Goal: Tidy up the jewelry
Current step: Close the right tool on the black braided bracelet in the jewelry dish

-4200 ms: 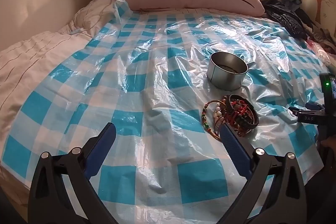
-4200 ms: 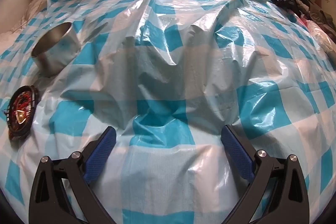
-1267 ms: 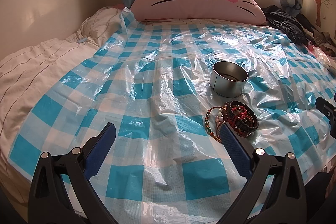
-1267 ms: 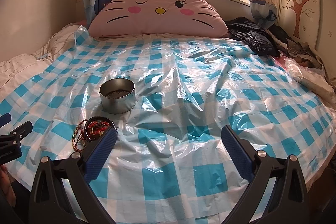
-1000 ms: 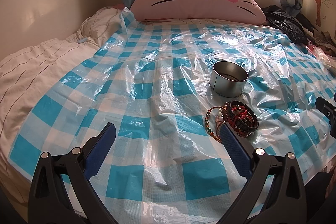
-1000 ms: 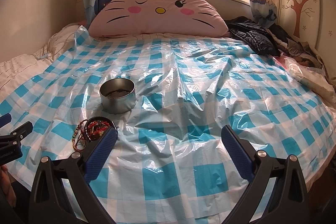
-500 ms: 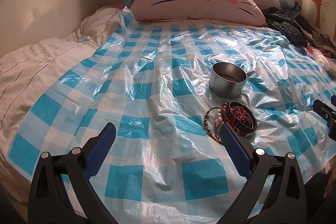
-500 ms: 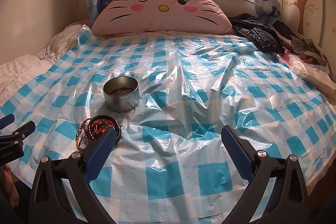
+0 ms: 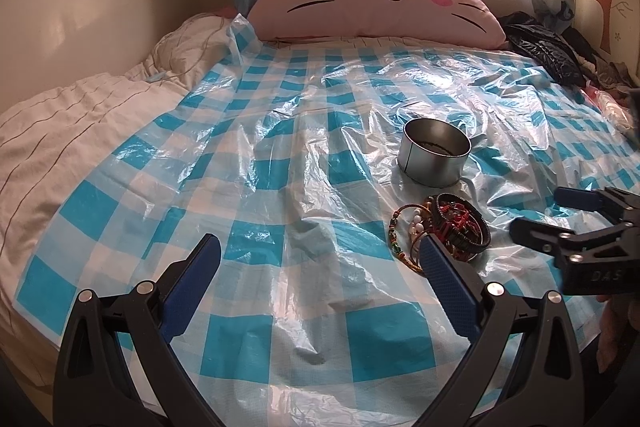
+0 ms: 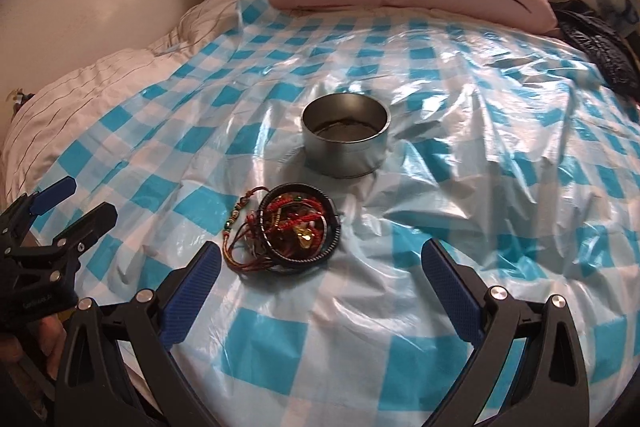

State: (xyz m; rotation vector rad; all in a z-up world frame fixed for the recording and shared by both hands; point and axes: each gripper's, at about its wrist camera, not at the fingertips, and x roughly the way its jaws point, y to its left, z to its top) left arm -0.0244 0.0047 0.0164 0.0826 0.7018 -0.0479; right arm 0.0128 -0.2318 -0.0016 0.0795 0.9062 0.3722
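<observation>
A pile of bracelets (image 9: 440,231), beaded and red-corded with a black ring on top, lies on the blue checked plastic sheet (image 9: 280,187); it also shows in the right wrist view (image 10: 292,227). A round metal tin (image 9: 436,157), open-topped, stands just behind the pile (image 10: 346,135). My left gripper (image 9: 320,283) is open and empty, its right finger just in front of the pile. My right gripper (image 10: 320,283) is open and empty, hovering in front of the pile; it shows at the right edge of the left wrist view (image 9: 536,215).
A pink cat-face pillow (image 9: 376,3) leans at the head of the bed. A white striped quilt (image 9: 60,123) lies at the left. Black clothing (image 9: 544,51) is heaped at the far right. The sheet is wrinkled and glossy.
My right gripper has moved left and down toward the bracelet pile, which now sits centred before it. My left gripper has barely moved. Both stay open.
</observation>
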